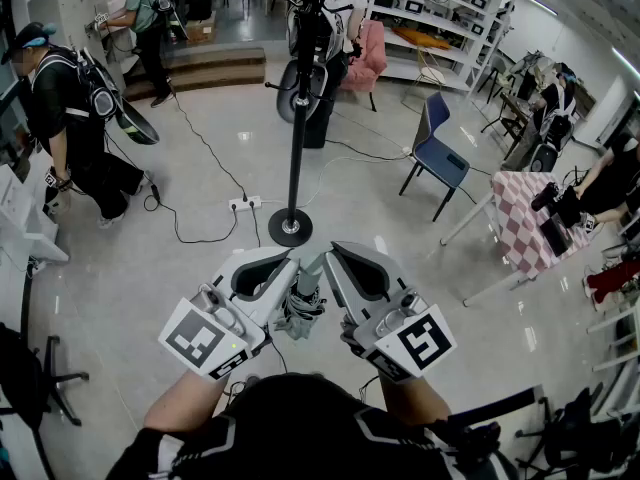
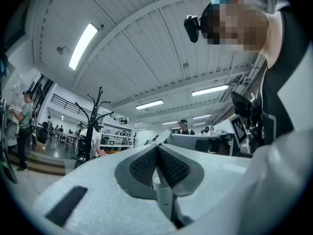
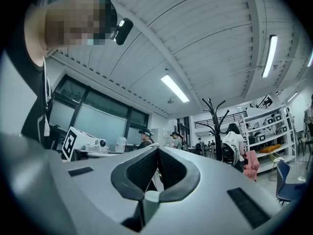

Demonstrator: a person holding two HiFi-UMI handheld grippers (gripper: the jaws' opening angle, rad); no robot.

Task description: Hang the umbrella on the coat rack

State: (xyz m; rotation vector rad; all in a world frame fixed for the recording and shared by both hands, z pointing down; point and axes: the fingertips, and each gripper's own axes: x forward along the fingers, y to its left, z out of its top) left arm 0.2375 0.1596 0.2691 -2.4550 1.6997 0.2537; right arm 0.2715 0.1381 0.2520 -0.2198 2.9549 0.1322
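Note:
A folded grey umbrella (image 1: 300,313) hangs in the air between my two grippers, which I hold close together over the floor. Its top reaches up between their tips. The left gripper (image 1: 293,263) (image 2: 157,148) has its pads pressed together, and so does the right gripper (image 1: 330,253) (image 3: 157,151). Both gripper views point upward and do not show the umbrella, so the grip itself is hidden. The black coat rack (image 1: 297,118) stands just ahead on a round base, and it also shows as coat rack (image 2: 93,126) and coat rack (image 3: 215,126).
A power strip (image 1: 245,204) with black cables lies left of the rack's base. A blue chair (image 1: 437,153) and a checked table (image 1: 525,218) stand to the right. A person (image 1: 70,118) walks at the left, and another person (image 1: 335,28) stands behind the rack.

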